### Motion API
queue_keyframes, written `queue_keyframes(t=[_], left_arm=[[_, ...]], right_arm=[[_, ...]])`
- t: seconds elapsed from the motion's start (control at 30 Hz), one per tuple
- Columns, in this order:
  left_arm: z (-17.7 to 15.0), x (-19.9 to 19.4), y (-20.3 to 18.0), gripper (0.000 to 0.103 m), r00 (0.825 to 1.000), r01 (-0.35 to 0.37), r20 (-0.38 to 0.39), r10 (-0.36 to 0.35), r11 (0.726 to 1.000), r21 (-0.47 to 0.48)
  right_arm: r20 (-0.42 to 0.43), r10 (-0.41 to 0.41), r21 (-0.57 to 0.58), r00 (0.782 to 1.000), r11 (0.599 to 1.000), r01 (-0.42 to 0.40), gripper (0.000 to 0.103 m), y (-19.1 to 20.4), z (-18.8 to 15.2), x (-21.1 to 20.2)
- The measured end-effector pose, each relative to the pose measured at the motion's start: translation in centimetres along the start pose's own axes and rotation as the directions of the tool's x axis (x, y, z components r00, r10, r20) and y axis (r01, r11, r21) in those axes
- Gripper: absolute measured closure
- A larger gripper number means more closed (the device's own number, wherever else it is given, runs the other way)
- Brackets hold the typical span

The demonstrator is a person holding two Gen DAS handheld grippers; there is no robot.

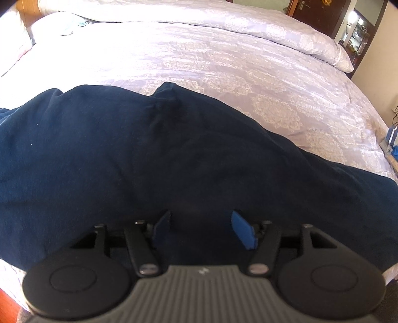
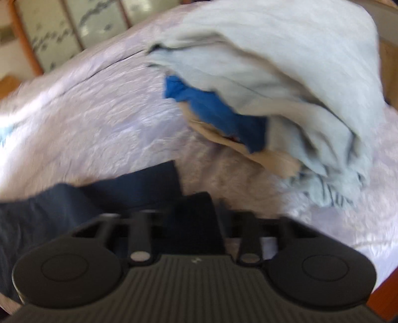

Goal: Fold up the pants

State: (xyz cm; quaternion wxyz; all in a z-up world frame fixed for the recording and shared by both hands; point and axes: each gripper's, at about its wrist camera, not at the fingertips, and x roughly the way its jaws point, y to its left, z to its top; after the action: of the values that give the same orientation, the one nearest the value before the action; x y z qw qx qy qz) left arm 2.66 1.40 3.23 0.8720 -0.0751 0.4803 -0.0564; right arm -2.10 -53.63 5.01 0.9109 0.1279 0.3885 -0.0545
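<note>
Dark navy pants [image 1: 139, 159] lie spread across the lilac patterned bedspread [image 1: 223, 62]. In the left wrist view my left gripper [image 1: 201, 228] is open, its blue pads [image 1: 242, 231] apart just above the near part of the pants. The right wrist view is blurred by motion. There the right gripper [image 2: 196, 218] has navy pants fabric [image 2: 194, 218] between its arms, and its pads are hidden by the cloth. More of the pants [image 2: 74, 201] trails to the left of it on the bed.
A heap of pale blue, bright blue and beige clothes [image 2: 286, 87] lies on the bed beyond the right gripper. A folded quilt [image 1: 311, 42] lies along the far side. A dark door [image 1: 321, 15] stands at the far right, wooden panels [image 2: 49, 29] behind the bed.
</note>
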Motion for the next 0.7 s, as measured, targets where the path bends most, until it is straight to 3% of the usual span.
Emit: queue_keyframes(t=[0.1,0.2,0.3,0.37,0.43,0.57,0.7], left_arm=[[0.2,0.4,-0.4,0.044,1.000,-0.005,0.001,0.005,1.000,-0.001],[0.5,0.8,-1.0,0.041,1.000,-0.020,0.003,0.020,1.000,0.009],[0.4,0.6,-1.0,0.041,1.000,-0.019,0.009,0.019,1.000,0.015],[0.3,0.3,-0.5,0.041,1.000,0.001,0.010,-0.001,1.000,-0.004],[0.1,0.0,0.2,0.041,1.000,0.019,0.011,-0.019,0.999,-0.026],[-0.4,-1.0,1.1,0.041,0.999,0.040,0.034,-0.038,0.999,-0.034],[-0.6,-2.2,3.1,0.041,0.995,0.056,0.087,-0.050,0.996,-0.065]], right_arm=[[0.128,0.029,0.008,0.991,1.000,-0.030,0.092,0.7,0.6,-2.2],[0.245,-0.046,0.079,0.968,0.997,0.027,0.092,0.1,2.0,-3.0],[0.189,-0.104,0.130,0.977,0.988,0.080,0.087,-0.8,2.1,-0.4],[0.140,-0.180,0.098,0.974,0.981,0.167,0.086,-0.3,1.6,0.9],[0.174,-0.220,0.110,0.960,0.973,0.203,0.078,0.9,1.0,0.1],[0.308,-0.158,0.119,0.938,0.985,0.127,0.071,4.0,-0.4,-4.1],[0.247,0.035,0.070,0.968,0.996,-0.053,0.071,8.8,-1.9,-4.4]])
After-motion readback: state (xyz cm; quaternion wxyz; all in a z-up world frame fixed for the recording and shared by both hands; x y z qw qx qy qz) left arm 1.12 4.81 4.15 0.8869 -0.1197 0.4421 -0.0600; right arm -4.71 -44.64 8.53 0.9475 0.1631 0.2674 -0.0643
